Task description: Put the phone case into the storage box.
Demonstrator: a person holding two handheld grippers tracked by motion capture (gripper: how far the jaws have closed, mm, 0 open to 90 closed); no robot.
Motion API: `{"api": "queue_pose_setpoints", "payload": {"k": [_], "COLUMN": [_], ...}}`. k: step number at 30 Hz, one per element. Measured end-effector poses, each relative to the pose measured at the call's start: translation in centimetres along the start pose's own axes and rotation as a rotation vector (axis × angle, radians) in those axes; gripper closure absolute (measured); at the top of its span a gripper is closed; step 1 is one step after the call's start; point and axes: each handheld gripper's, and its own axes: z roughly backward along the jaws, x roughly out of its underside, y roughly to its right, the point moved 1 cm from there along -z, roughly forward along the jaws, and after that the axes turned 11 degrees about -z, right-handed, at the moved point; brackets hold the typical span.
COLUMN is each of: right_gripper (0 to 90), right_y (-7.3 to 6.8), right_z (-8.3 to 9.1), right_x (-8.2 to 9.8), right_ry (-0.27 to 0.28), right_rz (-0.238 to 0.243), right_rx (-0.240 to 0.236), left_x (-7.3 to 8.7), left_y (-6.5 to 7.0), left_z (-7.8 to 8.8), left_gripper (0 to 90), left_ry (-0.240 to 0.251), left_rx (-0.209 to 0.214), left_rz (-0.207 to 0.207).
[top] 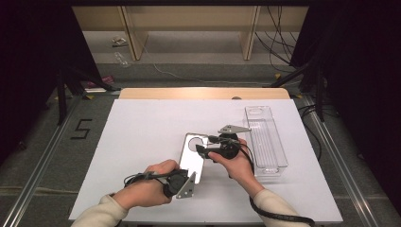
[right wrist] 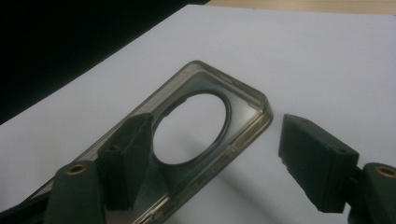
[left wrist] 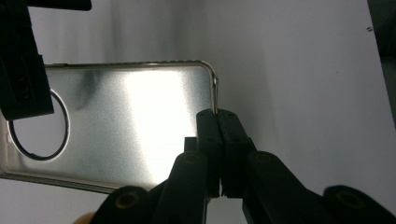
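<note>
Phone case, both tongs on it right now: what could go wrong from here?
1. The left tongs are shut on just the thin side wall of the clear phone case near a corner. A pull or twist could peel that lip out of the grip.
2. The right tongs stand open astride the camera-hole end, one pad inside the case. Closing there may flex the soft wall rather than hold it.
3. The clear bin lies close beside the right hand; a swing could knock it.

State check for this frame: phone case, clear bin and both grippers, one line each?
Phone case: flat on the white table, inside facing up, empty.
Clear bin: upright, empty.
Left gripper: jaws shut on the case's edge.
Right gripper: jaws open, straddling the case's side wall.
</note>
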Motion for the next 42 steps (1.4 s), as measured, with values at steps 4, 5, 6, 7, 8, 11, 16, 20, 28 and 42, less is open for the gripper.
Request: {"api": "queue_pose_setpoints", "payload": {"k": [4,5,6,7,8,11,16,20,28,42], "right_gripper": [31.7,33.0,34.1,35.0,36.7,39.5,45.1,50.7,59.2,76.5], "right_y": [0.1,0.1,0.2,0.2,0.3,0.4,0.5,0.4,0.0,-2.0], "right_z": [0.0,0.0,0.1,0.1,0.1,0.1,0.2,0.1,0.2,1.6], "right_x": [0.0,0.0,0.0,0.0,-0.1,0.0,-0.1,-0.1,-0.3,-1.3], "right_ry": [0.002,0.002,0.001,0.003,0.004,0.004,-0.001,-0.005,-0.02,0.025], "right_rz": [-0.006,-0.01,-0.013,-0.015,-0.015,-0.021,-0.021,-0.019,-0.064,-0.151], "right_rx": [0.001,0.0,-0.003,-0.004,-0.004,-0.009,-0.016,-0.023,-0.039,-0.067], "left_x": [0.0,0.0,0.1,0.1,0.1,0.1,0.0,0.0,0.0,0.1], "left_y": [0.0,0.0,0.0,0.0,0.0,0.0,0.0,0.0,0.1,0.1], "left_z": [0.1,0.1,0.1,0.1,0.1,0.1,0.1,0.1,-0.2,-1.3], "left_gripper": [88.2,88.2,88.2,88.2,88.2,88.2,88.2,88.2,88.3,88.6], "left_ry": [-0.001,-0.002,-0.002,-0.001,-0.004,-0.005,-0.005,-0.006,-0.007,-0.013], "left_rx": [-0.007,-0.006,-0.009,-0.01,-0.006,-0.005,-0.008,-0.007,-0.007,-0.015], "left_rz": [0.002,0.004,0.005,0.005,0.004,0.003,-0.004,-0.005,-0.006,-0.008]}}
